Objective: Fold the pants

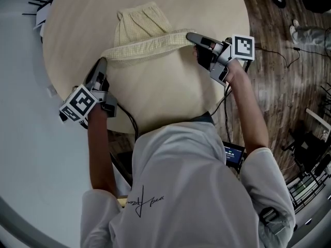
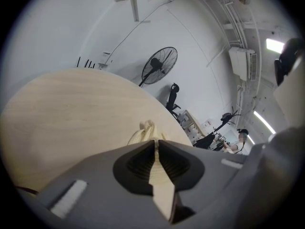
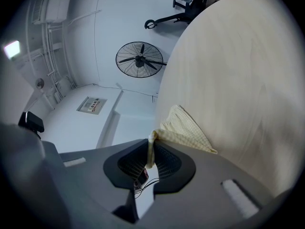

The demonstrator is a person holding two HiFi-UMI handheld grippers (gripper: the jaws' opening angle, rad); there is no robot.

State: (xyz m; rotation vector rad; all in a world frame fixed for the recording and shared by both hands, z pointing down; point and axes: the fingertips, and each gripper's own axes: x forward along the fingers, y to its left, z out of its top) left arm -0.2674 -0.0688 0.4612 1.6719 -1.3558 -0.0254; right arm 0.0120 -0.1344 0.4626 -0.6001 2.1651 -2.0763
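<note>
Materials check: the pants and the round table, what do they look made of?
The pants: thin woven fabric, likely cotton, pale yellow with a fine check, matte; it creases and drapes limply. The table: light wood or wood-look laminate, smooth, low sheen, faint grain lines; which of the two the views can't settle.

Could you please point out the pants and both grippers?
pants [image 1: 137, 24]: head view, on the leg fabric.
left gripper [image 1: 101, 62]: head view, between its fingertips.
right gripper [image 1: 191, 35]: head view, between its fingertips.
</note>
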